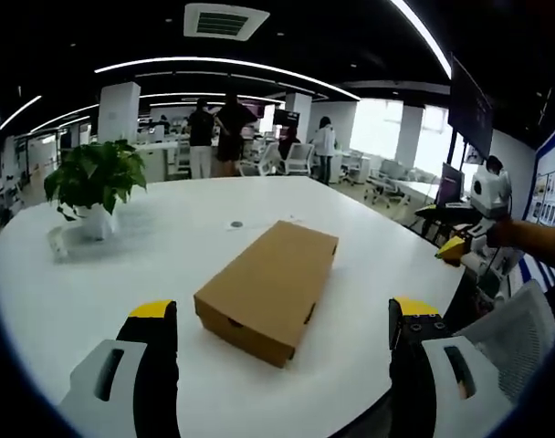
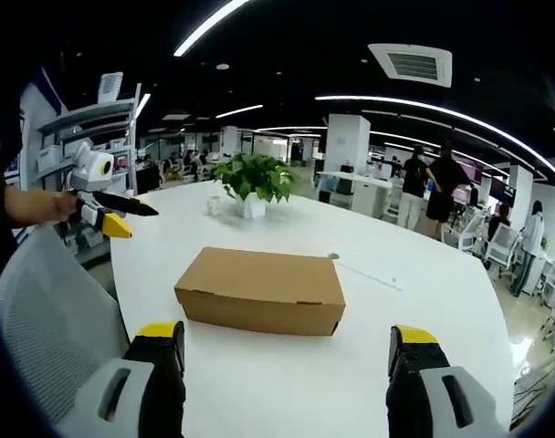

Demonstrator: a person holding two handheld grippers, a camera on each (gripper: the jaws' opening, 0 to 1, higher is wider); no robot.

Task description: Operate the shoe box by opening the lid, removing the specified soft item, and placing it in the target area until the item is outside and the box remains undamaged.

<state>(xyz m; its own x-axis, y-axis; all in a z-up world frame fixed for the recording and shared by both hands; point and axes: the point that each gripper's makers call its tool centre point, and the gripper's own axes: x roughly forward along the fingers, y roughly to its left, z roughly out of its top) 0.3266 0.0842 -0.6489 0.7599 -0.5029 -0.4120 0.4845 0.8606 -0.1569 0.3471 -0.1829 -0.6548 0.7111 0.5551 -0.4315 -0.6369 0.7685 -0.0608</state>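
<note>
While closed, shoe box [image 1: 267,289] lies beyond spread left gripper [image 1: 284,321] fingertips [image 1: 153,311] — untouched.

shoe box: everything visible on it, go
The shoe box is plain brown cardboard, long and low, unprinted, with small notches along its lower side edges. Its lid is shut and sits flat, with no visible dents or tears. It lies flat on the white table, set diagonally in the left gripper view and nearly broadside in the right gripper view. Nothing touches it but the table; both grippers are held open and short of it.
</note>
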